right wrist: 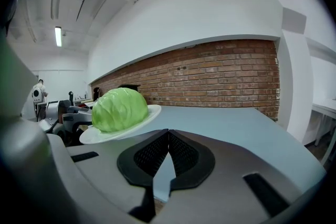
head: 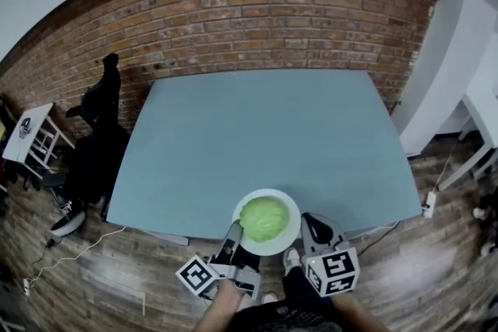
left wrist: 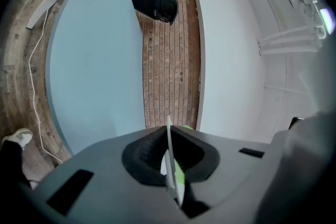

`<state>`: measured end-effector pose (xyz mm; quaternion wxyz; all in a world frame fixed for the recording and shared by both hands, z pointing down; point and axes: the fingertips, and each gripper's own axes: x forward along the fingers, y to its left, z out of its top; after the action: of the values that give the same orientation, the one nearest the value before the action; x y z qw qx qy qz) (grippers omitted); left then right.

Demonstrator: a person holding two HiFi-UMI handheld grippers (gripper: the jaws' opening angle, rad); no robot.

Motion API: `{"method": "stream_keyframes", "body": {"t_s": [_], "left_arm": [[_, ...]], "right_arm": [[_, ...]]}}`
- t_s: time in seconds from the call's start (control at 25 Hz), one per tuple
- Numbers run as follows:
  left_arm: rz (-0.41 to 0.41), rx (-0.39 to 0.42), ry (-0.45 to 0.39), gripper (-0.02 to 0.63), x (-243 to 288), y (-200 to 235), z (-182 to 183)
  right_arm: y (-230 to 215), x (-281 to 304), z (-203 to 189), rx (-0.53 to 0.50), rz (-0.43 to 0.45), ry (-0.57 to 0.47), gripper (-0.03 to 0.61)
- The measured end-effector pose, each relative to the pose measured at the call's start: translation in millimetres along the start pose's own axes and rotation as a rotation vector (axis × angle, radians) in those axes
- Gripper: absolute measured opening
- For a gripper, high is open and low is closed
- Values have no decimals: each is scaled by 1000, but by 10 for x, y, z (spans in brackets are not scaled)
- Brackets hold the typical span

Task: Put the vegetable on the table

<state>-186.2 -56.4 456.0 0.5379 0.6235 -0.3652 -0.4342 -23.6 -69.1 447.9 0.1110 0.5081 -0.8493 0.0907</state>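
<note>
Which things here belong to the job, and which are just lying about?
Job: cabbage; white plate under it; left gripper, clamped on the plate's rim; blue table.
Lying about: black office chair; white side table; floor cable.

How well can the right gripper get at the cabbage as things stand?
Probably yes. The cabbage lies uncovered on the plate, close beside the right gripper, with nothing between them. But its jaws are together and must open first, and the left gripper holds the plate by its rim.
</note>
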Motion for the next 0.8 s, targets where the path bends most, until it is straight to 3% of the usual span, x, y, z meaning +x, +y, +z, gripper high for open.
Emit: {"method": "stream_keyframes", "body": {"t_s": [0.8], "left_arm": [[98, 78, 12, 9, 1274, 674, 79]], "right_arm": [[-1023, 1025, -22, 27, 35, 48, 6]]}}
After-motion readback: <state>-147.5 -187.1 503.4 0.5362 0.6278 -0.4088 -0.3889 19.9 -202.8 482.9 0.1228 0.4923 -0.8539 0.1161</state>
